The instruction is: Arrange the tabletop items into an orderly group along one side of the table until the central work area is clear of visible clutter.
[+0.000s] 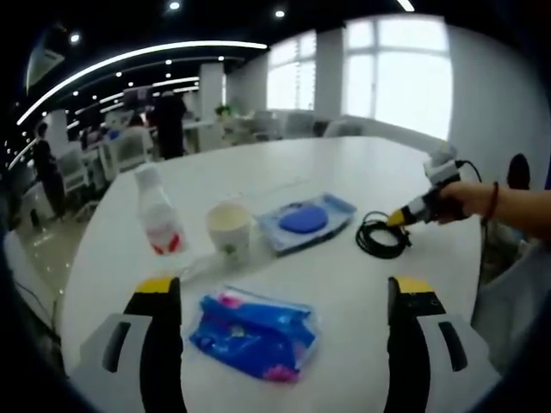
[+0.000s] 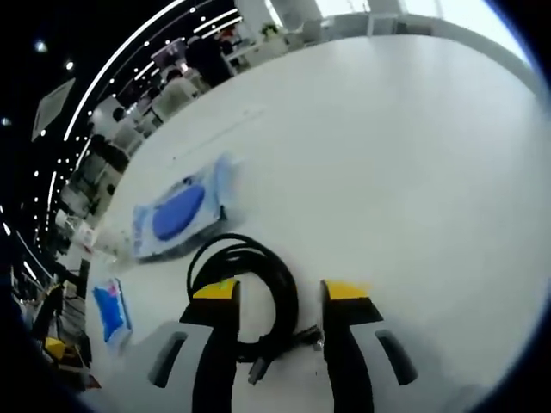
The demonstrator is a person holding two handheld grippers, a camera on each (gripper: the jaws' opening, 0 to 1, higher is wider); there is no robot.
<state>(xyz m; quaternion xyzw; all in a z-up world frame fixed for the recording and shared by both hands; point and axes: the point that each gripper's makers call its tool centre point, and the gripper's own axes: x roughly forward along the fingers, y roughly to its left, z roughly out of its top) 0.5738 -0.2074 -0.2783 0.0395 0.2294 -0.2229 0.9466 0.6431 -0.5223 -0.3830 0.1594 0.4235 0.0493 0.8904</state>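
Writing: none legible; bottle label blurred.
Left tongs: released, blue packet between jaws on table.
Right tongs: released, straddling black cable coil.
Nearby: cup, blue-disc tray.

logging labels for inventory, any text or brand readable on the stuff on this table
No text can be read.
Bottle: red label, print too blurred.
Cup: small green mark, unreadable.
Blue packet: pink and white print, too blurred.
Clear pouch with blue disc: no legible text.
Black cable coil: no visible marking.
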